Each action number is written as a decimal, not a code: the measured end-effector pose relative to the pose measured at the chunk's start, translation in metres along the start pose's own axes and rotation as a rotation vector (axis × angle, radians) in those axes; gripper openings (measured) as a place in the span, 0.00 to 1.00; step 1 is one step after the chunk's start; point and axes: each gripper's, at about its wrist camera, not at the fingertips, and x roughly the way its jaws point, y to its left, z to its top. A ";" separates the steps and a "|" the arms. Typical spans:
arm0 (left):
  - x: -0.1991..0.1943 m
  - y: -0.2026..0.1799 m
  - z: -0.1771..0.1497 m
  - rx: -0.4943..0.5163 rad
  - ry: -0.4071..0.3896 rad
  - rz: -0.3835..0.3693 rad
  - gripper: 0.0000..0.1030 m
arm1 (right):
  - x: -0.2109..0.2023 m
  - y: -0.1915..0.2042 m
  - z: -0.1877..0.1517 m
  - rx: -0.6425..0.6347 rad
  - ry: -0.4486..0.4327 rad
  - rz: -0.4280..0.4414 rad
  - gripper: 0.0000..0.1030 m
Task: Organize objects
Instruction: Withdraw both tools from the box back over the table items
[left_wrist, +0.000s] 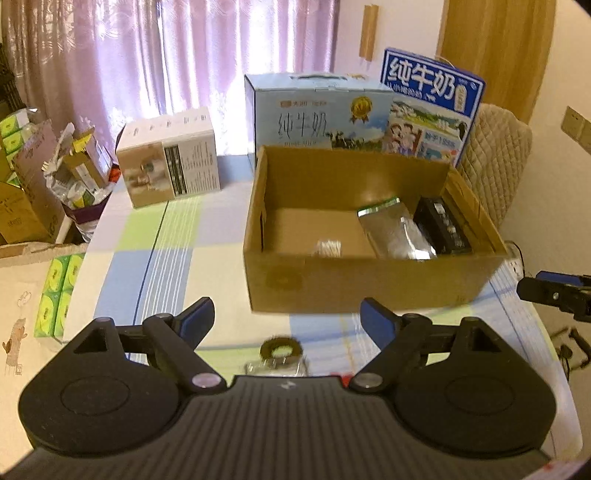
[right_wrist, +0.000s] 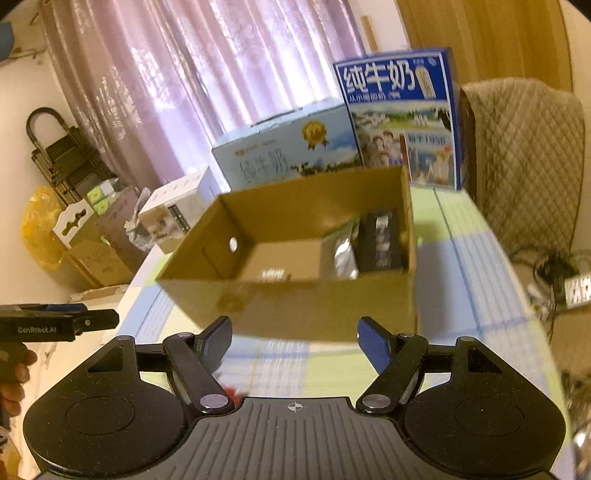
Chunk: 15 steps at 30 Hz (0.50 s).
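An open cardboard box (left_wrist: 354, 284) stands on the checked tablecloth; it also shows in the right wrist view (right_wrist: 295, 306). Inside it lie a silver foil pouch (left_wrist: 395, 230), a black packet (left_wrist: 441, 225) and a small white bundle (left_wrist: 327, 247). My left gripper (left_wrist: 286, 319) is open and empty, in front of the box. Below it on the cloth lies a small clear packet with a dark ring (left_wrist: 279, 356). My right gripper (right_wrist: 293, 338) is open and empty, also in front of the box. A small red thing (right_wrist: 232, 393) shows under it.
Two milk cartons (left_wrist: 317, 110) (left_wrist: 432, 107) stand behind the box, a white-brown box (left_wrist: 170, 162) to the left. Green tissue packs (left_wrist: 55, 295) and cartons of clutter (left_wrist: 70, 173) lie off the table's left. A quilted chair (right_wrist: 524, 158) stands at the right with cables (right_wrist: 554, 273) below.
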 end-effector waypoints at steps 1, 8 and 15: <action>-0.003 0.004 -0.005 0.004 0.002 -0.006 0.81 | 0.000 0.003 -0.006 0.008 0.008 -0.004 0.70; -0.013 0.034 -0.043 0.025 0.047 -0.041 0.81 | -0.003 0.041 -0.052 0.040 0.051 -0.047 0.70; -0.013 0.055 -0.077 0.042 0.106 -0.071 0.81 | 0.009 0.077 -0.095 0.029 0.126 -0.065 0.70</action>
